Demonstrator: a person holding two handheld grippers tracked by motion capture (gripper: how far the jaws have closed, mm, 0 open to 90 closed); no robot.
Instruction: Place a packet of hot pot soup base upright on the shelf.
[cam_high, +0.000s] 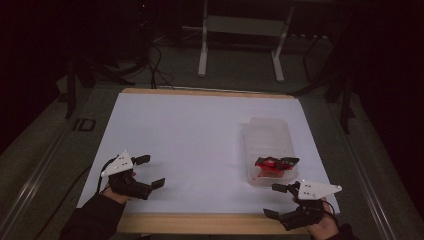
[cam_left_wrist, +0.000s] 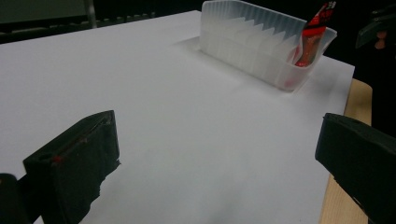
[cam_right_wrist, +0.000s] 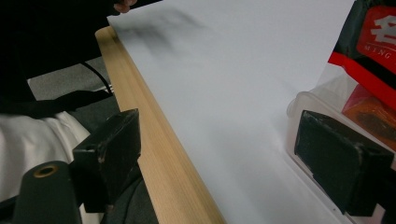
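Note:
A clear plastic bin (cam_high: 267, 140) stands on the right half of the white sheet (cam_high: 200, 140); a red and black packet (cam_high: 274, 165) leans in its near end. In the left gripper view the bin (cam_left_wrist: 252, 42) is far ahead with the packet (cam_left_wrist: 314, 37) sticking out. In the right gripper view the packet (cam_right_wrist: 373, 56) and the bin's rim (cam_right_wrist: 303, 100) are close at the right. My left gripper (cam_high: 150, 171) rests open near the sheet's front left, nothing between its jaws. My right gripper (cam_high: 276, 200) is open at the front right, just below the bin.
The sheet covers a wooden table whose front edge (cam_high: 200, 222) shows as a light strip. A white metal frame (cam_high: 240, 40) stands on the floor beyond the table. Dark cables (cam_high: 155, 65) trail behind the far left corner. The surroundings are dim.

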